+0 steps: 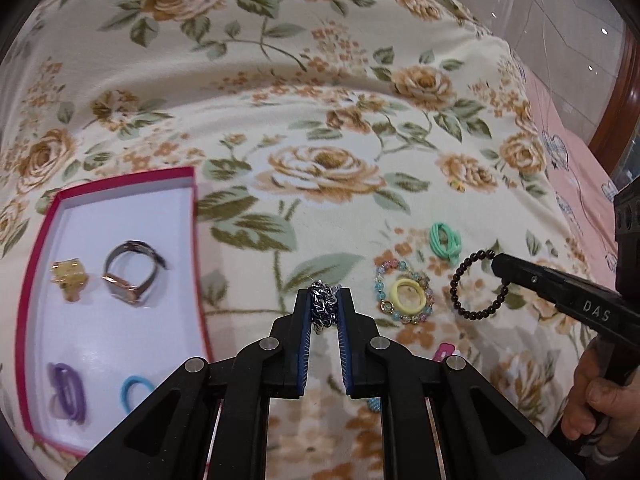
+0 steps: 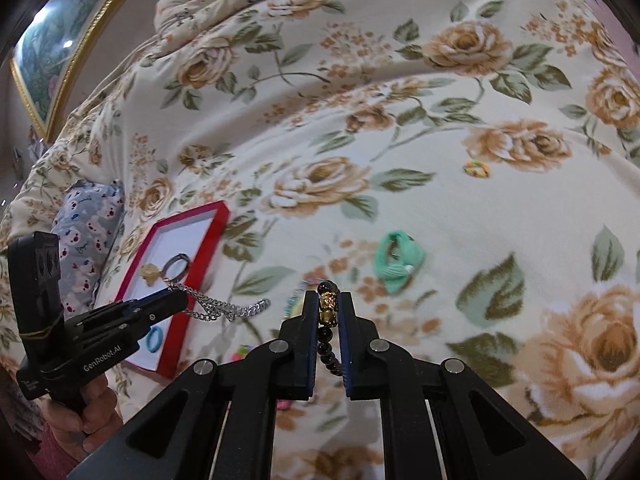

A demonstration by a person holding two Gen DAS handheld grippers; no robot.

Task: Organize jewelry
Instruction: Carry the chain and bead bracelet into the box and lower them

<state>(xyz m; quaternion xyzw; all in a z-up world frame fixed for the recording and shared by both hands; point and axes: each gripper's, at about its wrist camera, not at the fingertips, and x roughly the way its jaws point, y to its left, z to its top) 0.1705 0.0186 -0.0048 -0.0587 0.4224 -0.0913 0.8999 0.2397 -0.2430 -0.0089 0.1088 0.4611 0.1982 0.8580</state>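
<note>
- Meanwhile, on a bed under a floral blanket point(image 1: 320, 92), the left tongs point(image 1: 324, 300) are pinching a bunched silver chain point(image 1: 323, 304); in the right wrist view its loose end droops in loops beside the red-rimmed box point(image 1: 192, 200).
- Inside that white-lined box lie a metal ring point(image 1: 132, 272), a gold trinket point(image 1: 70, 278), a purple hair tie point(image 1: 68, 396) and a blue hair tie point(image 1: 134, 392).
- To the right, the right tongs point(image 2: 329, 308) are pressed onto a dark bead bracelet point(image 1: 476, 288) at its gold charm point(image 2: 328, 306), the beads trailing back between the fingers.
- Just beside it on the blanket rest a pastel bead bracelet point(image 1: 404, 292), ringed around a yellow hair tie point(image 1: 408, 294), and a green hair tie point(image 1: 444, 240).
- A hand point(image 1: 596, 404) grips the right tool's handle.
</note>
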